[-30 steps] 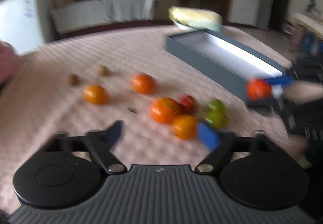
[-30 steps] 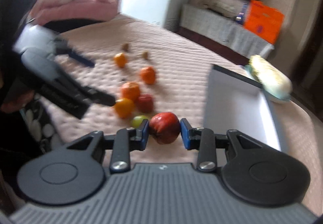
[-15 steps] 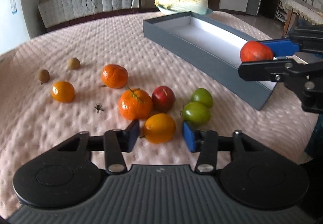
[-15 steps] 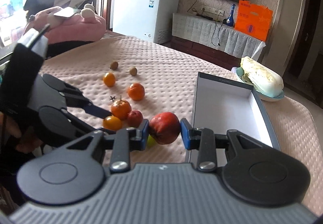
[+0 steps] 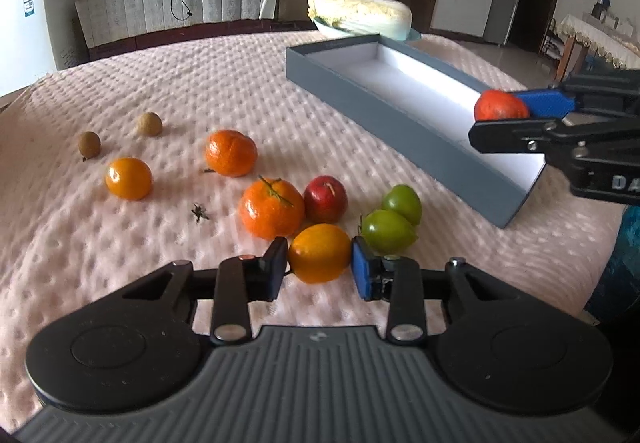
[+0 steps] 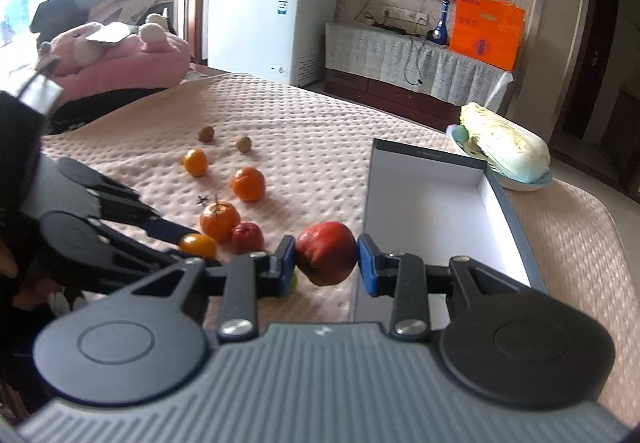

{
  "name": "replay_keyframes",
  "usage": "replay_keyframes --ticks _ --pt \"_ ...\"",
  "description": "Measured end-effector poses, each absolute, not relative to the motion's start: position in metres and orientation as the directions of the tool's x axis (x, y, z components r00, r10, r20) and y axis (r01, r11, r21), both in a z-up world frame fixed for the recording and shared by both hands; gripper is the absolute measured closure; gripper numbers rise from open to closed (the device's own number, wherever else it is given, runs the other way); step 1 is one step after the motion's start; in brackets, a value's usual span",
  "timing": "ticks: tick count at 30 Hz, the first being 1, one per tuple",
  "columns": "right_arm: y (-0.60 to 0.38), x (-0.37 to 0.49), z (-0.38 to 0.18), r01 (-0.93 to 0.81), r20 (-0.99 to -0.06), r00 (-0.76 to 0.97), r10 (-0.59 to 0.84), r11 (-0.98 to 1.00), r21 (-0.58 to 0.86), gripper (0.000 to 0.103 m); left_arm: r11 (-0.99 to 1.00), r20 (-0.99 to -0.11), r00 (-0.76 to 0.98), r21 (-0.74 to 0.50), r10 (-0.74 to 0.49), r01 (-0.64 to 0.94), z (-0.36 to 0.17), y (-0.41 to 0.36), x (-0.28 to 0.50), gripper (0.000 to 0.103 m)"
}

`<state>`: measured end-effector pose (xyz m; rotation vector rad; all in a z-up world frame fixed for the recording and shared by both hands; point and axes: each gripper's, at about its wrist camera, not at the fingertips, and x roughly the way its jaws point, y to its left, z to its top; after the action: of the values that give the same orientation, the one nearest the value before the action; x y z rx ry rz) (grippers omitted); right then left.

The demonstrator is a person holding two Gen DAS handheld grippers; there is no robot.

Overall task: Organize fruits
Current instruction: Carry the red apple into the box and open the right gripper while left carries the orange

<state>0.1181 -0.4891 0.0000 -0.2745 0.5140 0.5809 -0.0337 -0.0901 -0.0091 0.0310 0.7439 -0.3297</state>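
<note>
**Two fruits gripped, one box waiting**

The left gripper has just been closing and its pads now press both sides of the orange fruit, which rests on the pink quilt. The green fruit sits just beside it at 1 o'clock, the tangerine at 11 — so lift straight up to avoid nudging them. The right gripper clamps the red fruit beside the grey box, which lies at 2 o'clock. It should probably carry the fruit over the near wall before letting go.
</note>
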Motion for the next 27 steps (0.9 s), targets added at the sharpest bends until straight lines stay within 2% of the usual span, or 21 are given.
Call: replay_keyframes --ticks 11,20,27 --pt "-0.512 0.152 -0.008 -0.462 -0.565 0.759 0.323 0.879 -0.117 0.067 0.952 -0.63 0.723 -0.088 -0.282 0.295 0.012 -0.08 -0.041 0.063" --pt "-0.53 0.189 -0.037 -0.363 -0.661 0.718 0.217 0.927 -0.09 0.067 0.956 -0.618 0.738 -0.081 -0.271 0.283 0.023 -0.086 -0.033 0.063" --pt "-0.533 0.195 -0.046 -0.341 -0.679 0.706 0.2 0.937 -0.079 0.067 0.954 -0.61 0.744 -0.071 -0.273 0.292 0.028 -0.098 -0.027 0.063"
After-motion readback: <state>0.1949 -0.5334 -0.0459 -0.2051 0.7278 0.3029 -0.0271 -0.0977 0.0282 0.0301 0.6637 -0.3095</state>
